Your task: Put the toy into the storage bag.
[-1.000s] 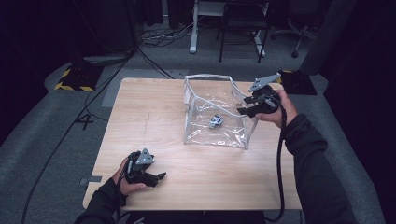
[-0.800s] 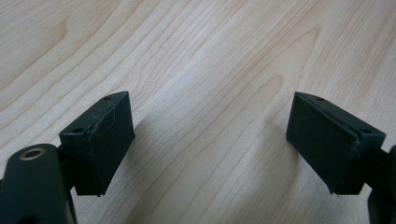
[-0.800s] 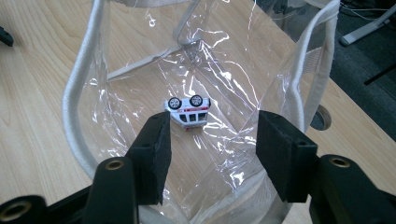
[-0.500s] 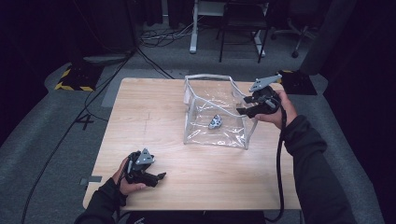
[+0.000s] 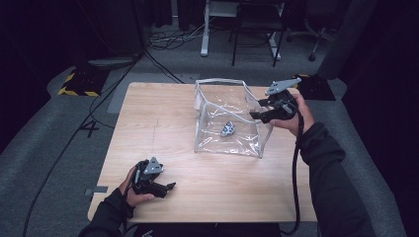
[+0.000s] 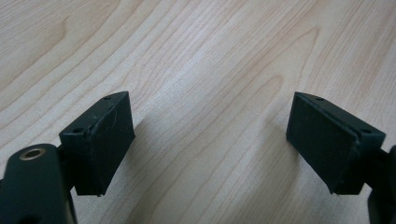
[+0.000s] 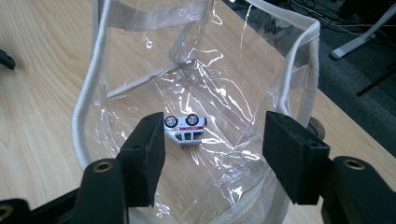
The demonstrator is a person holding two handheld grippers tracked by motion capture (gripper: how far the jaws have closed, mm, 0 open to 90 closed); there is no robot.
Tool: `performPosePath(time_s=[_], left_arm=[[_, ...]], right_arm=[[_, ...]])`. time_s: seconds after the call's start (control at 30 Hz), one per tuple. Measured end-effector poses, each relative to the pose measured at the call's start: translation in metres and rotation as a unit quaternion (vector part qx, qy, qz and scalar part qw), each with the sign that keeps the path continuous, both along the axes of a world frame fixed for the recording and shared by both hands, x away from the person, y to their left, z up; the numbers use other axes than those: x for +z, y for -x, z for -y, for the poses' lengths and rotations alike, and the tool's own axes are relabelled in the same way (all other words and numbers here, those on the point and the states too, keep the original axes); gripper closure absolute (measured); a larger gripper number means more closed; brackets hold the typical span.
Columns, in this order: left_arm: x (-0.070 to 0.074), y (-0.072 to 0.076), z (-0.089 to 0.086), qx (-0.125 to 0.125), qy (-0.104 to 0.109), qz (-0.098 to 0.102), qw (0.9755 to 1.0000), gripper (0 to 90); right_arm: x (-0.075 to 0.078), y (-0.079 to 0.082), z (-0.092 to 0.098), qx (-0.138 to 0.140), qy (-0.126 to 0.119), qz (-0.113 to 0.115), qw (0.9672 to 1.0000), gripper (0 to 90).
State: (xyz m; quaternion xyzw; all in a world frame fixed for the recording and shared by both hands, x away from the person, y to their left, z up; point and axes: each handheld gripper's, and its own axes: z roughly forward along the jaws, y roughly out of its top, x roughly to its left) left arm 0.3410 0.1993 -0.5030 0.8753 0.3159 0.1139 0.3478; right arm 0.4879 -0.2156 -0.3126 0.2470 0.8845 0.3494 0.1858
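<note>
A clear plastic bag (image 5: 220, 82) with white trim stands open on the wooden table (image 5: 148, 128), right of centre. A small white toy car (image 5: 228, 129) lies wheels-up on the bag's bottom (image 7: 185, 127). My right gripper (image 5: 257, 114) hovers over the bag's right rim (image 7: 88, 93) and points down into it. Its jaws have just been opening and stand apart with nothing between the pads (image 7: 215, 140). My left gripper (image 5: 169, 189) rests near the table's front left edge, open, with bare wood between its pads (image 6: 210, 140).
A black cable (image 5: 296, 163) hangs from the right gripper along the sleeve. Beyond the table's far edge stand a chair (image 5: 257, 29) and desk legs on grey floor. A black-and-yellow striped block (image 5: 76, 86) lies on the floor at far left.
The toy car has settled slightly lower inside the bag. Both hands have stayed where they were.
</note>
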Motion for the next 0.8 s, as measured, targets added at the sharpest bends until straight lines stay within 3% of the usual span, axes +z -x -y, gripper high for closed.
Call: performPosePath(time_s=[0.4,0.8], left_arm=[[0.0,0.0,0.0,0.0,0.0,0.001,1.0,15.4],[0.0,0.0,0.0,0.0,0.0,0.0,1.0,15.4]], right_arm=[[0.008,0.002,0.003,-0.006,-0.02,0.021,0.9996,38.2],[0.013,0.004,0.01,-0.038,-0.041,0.038,0.9977,36.6]])
